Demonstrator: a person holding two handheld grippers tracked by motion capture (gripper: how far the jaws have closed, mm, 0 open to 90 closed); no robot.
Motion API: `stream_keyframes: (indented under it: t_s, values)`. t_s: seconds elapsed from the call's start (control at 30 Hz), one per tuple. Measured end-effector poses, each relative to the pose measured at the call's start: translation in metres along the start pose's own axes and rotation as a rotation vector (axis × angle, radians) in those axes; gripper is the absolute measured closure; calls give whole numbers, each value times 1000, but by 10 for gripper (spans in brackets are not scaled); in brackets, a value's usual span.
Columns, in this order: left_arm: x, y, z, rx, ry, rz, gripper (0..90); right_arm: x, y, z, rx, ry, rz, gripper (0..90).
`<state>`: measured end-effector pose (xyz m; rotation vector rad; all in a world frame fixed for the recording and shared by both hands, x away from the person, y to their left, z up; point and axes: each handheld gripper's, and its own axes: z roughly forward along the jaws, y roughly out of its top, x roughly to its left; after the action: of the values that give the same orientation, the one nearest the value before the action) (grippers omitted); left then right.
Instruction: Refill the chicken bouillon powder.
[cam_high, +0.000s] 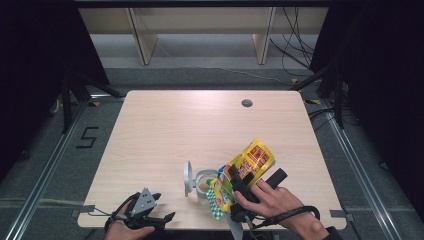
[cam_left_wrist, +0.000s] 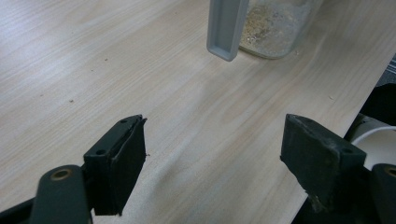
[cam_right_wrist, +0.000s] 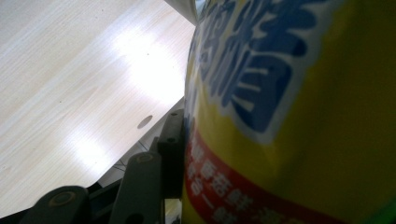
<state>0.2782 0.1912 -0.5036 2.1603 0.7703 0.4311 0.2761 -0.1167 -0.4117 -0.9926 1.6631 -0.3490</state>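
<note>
R gripper (cam_high: 239, 186) had yellow snack bag (cam_high: 243, 167) pinched, tipped over clear jar (cam_high: 204, 182) nr table's (cam_high: 165, 125) front edge. We judged pour underway: some crumbs in jar, lid (cam_high: 188, 177) open. L gripper (cam_high: 152, 210) idle, jaws spread, front-left.

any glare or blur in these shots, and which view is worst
Right gripper view is worst: the yellow packet sits so close that its print is soft, and two bright glare patches wash out the table. Left gripper view is sharp on the jaws, the clear jar slightly soft. High view is evenly lit, its edges dark.
</note>
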Motion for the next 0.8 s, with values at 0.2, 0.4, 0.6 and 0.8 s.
stream_keyframes:
  t_s: [0.2, 0.4, 0.6, 0.8]
  values:
    - [-2, -1, -1, 10, -11, -40, 216, 2, 0, 2, -4, 10, 5, 611]
    - [-2, 0, 1, -12, -2, -24, 216, 3, -1, 2, -5, 13, 11, 612]
    - [-2, 0, 1, -17, -1, -29, 216, 4, -2, 2, -3, 15, 8, 612]
    - [-2, 0, 1, -17, 4, -27, 216, 3, -3, 2, -12, 13, 13, 612]
